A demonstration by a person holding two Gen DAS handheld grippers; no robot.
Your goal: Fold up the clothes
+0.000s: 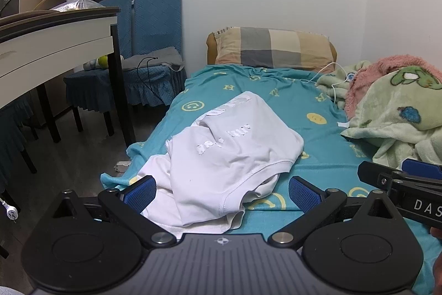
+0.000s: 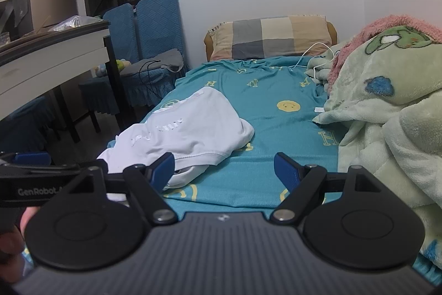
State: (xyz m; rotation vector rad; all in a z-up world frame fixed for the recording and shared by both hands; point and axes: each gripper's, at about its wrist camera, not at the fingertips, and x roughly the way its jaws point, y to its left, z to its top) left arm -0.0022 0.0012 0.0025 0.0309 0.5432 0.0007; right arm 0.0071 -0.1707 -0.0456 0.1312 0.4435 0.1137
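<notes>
Left wrist view: my left hand-held gripper [image 1: 222, 191] hangs spread wide, pinching nothing, with the white T-shirt's [image 1: 229, 156] near hem just beyond its blue pads [image 1: 139, 191].
Right wrist view: my right hand-held gripper [image 2: 224, 170] is also spread and empty; the T-shirt lies ahead and to its left, apart from it.
Step in hand: I judge folding not yet begun; the T-shirt sits crumpled.
Next move: probably pinch two hem corners and spread it flat.
T-shirt's place: on the teal bed sheet [image 1: 287, 98], short of the checked pillow [image 1: 273, 50].
</notes>
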